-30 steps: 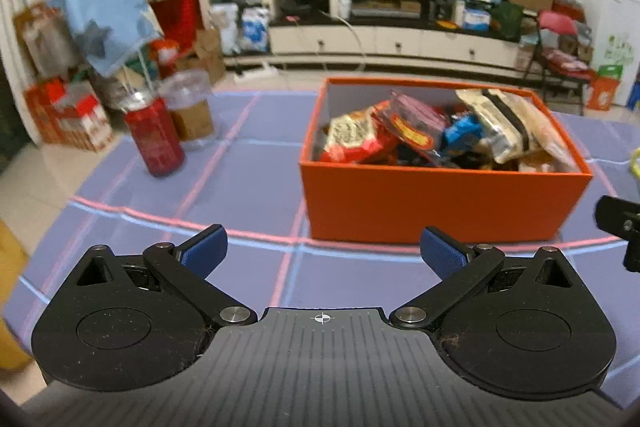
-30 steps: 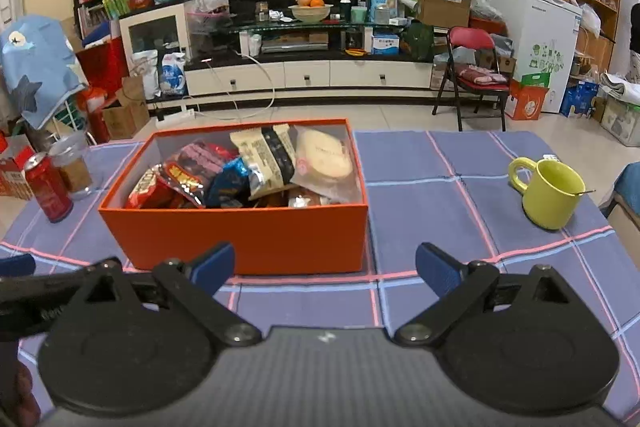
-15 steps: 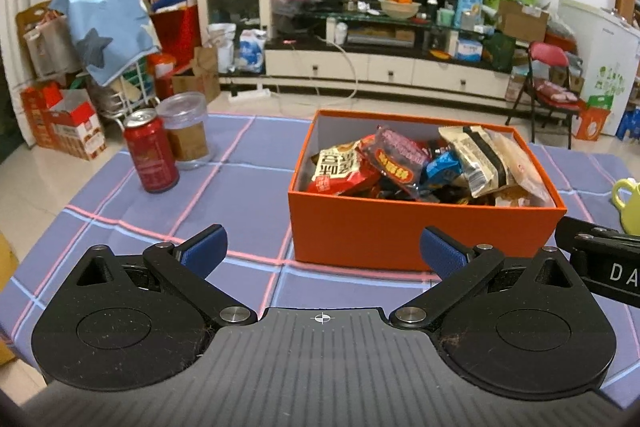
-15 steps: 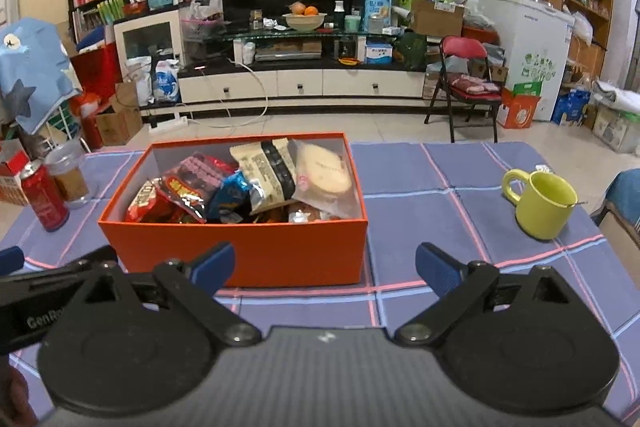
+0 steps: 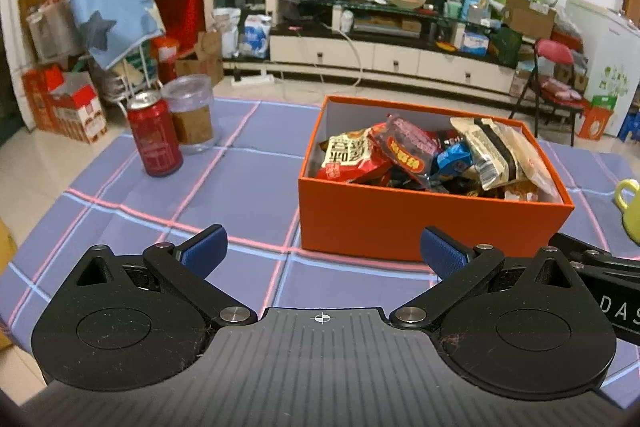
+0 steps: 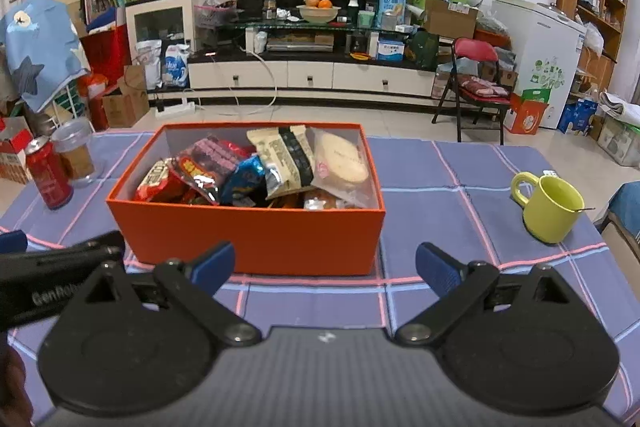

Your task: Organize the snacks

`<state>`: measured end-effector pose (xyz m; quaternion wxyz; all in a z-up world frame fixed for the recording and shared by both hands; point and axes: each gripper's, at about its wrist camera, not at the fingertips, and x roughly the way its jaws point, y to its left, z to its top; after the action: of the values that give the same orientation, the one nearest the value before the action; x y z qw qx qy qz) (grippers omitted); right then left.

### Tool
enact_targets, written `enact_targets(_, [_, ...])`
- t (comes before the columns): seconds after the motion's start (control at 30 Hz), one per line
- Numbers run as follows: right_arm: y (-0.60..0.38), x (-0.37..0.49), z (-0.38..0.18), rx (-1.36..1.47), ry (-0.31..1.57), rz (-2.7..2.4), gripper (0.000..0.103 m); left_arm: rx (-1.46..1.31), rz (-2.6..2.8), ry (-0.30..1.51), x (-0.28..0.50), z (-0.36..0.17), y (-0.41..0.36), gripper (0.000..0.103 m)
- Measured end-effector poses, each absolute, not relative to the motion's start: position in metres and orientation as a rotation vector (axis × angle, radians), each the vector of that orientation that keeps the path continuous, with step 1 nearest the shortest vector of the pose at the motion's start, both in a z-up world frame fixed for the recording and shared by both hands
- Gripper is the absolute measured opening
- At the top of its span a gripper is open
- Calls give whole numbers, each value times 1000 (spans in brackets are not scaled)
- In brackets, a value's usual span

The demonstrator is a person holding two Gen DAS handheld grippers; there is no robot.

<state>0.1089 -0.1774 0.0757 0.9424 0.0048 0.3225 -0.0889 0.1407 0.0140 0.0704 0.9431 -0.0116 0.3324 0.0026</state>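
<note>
Both claws were held low over the near edge of the table (image 6: pixel 460 163), each with its blue pads spread wide apart and nothing between them. The left claw (image 5: pixel 322 251) was seen with the orange box (image 5: pixel 432 223) ahead of it and slightly to its right; the right claw (image 6: pixel 324 263) had the same box (image 6: pixel 248 231) directly ahead and a little to its left, the box's near wall lying just beyond the fingertips. The snacks (image 6: pixel 256 167) were all found inside the box — a red bag on the side nearer the left claw, a beige-and-black pack and a clear-wrapped pastry on the side nearer the right claw, with a blue packet wedged between them. No loose snack could be made out on the cloth around the box. Well off to the left of the left claw stood a red can (image 5: pixel 154 137) with a clear jar (image 5: pixel 190 117) just behind it, and far to the right of the right claw a yellow-green mug (image 6: pixel 550 207) was set. The gathering step was judged to be complete or nearly so, since the packets were piled in the box, though untidily. What remained was taken to be either a tidying of the heap or a withdrawal. Should tidying be intended, a claw would need to be lifted over the near wall and lowered onto a single packet — with the crinkly wrappers gripped gently.
</note>
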Motion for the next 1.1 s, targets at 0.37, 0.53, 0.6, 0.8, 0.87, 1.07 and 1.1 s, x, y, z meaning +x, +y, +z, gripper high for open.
enact_targets(0.37, [-178,112,73,3,684,-187,96,30,32,672,139,67,6,88])
enact_targets(0.53, [-177,111,73,0,677,-186,96,34,46,663,138,68,6,88])
enact_targets(0.6, [-177,111,73,3,675,-188,96,22,43,666,138,69,7,88])
enact_targets(0.8, [-176,110,74,7,670,-194,96,15,40,662,138,72,8,88])
enact_targets(0.87, [-176,110,74,4,671,-193,96,15,41,667,138,72,8,88])
enact_targets(1.07, [-176,111,73,4,672,-193,96,15,40,665,139,72,9,88])
enact_targets(1.1, [-177,110,73,5,672,-192,96,16,40,664,138,71,9,88])
